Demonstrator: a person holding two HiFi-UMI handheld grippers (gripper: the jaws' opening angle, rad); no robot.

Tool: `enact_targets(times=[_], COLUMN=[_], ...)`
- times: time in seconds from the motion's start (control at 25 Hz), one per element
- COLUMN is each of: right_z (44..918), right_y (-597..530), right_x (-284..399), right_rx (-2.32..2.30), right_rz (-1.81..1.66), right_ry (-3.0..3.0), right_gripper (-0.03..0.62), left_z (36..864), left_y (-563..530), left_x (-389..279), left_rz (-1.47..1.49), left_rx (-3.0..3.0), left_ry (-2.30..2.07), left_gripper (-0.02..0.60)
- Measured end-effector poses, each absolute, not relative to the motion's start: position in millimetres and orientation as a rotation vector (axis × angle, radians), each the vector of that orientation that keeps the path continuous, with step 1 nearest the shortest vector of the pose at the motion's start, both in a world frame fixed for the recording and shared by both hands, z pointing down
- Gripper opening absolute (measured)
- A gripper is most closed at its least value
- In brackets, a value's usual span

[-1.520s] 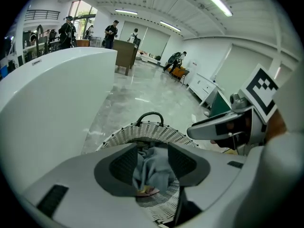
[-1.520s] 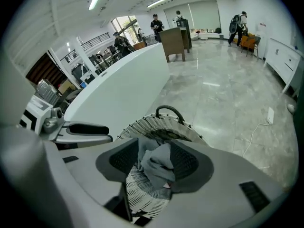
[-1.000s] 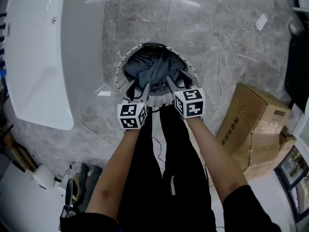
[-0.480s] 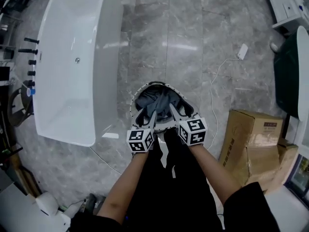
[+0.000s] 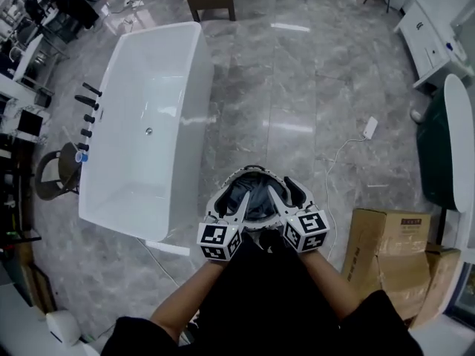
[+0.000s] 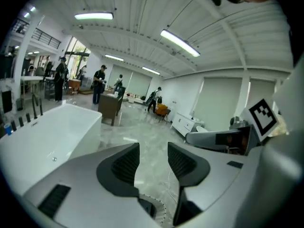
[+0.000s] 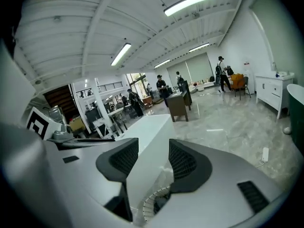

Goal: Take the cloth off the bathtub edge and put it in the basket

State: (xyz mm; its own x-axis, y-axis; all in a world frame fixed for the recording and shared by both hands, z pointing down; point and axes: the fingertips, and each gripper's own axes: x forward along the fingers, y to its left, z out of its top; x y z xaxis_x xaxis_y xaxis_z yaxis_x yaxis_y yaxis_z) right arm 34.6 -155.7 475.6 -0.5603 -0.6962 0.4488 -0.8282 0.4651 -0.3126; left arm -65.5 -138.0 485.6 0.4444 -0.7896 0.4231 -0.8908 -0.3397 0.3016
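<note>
— Pose first: where do the left gripper and the right gripper sit?
— Side by side, held close in front of the body and tipped forward and outward, over the near rim of the basket.
— And the jaws?
— Spread on both, with nothing between them. The left gripper view shows only floor and a bit of basket rim in the gap. The right gripper view shows the end of the bathtub and the basket rim below.
— The cloth?
— The cloth is dark grey, bunched in loose folds, lying inside the basket. The basket stands on the floor just beside the bathtub's near corner, and the tub edge is bare white.
— Any change from a second ago?
— The grippers have lifted and drawn back toward the body. Then they pointed down into the basket, close over the cloth. The head view now takes in the whole bathtub, which was cropped before. The cloth was already in the basket.
</note>
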Motion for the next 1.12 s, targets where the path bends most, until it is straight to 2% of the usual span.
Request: enact_targets(times=[0.2, 0.36, 0.44, 0.52, 0.64, 0.72, 0.84, 1.12], right_z=[400, 381, 366, 351, 343, 339, 328, 314], right_y=[-142, -133, -130, -131, -133, -133, -131, -131], right_x=[30, 51, 57, 58, 59, 61, 62, 59], right_rx=[1.257, 1.283, 1.305, 1.306, 1.295, 1.32, 1.313, 1.227], right_rz=[0.561, 0.539, 0.553, 0.531, 0.437, 0.427, 0.443, 0.299], right_ry=[-2.573, -2.618, -2.633, -2.662, -2.708, -2.725, -2.779, -2.768], right_gripper=[0.203, 0.202, 0.202, 0.193, 0.127, 0.119, 0.048, 0.033], left_z=[406, 363, 341, 325, 318, 317, 313, 315], left_y=[-128, -125, -122, -122, -122, -119, -112, -117], left_x=[-53, -39, -37, -37, -32, -28, -23, -13], left_rz=[0.132, 0.02, -0.036, -0.103, -0.097, -0.053, -0.009, -0.023], left_rx=[2.298, 2.31, 2.327, 2.348, 2.384, 2.412, 2.446, 2.43], left_ry=[-1.45, -1.481, -1.513, -1.535, -1.543, -1.569, -1.596, -1.631], left_gripper=[0.193, 0.192, 0.151, 0.054, 0.015, 0.015, 0.015, 0.015])
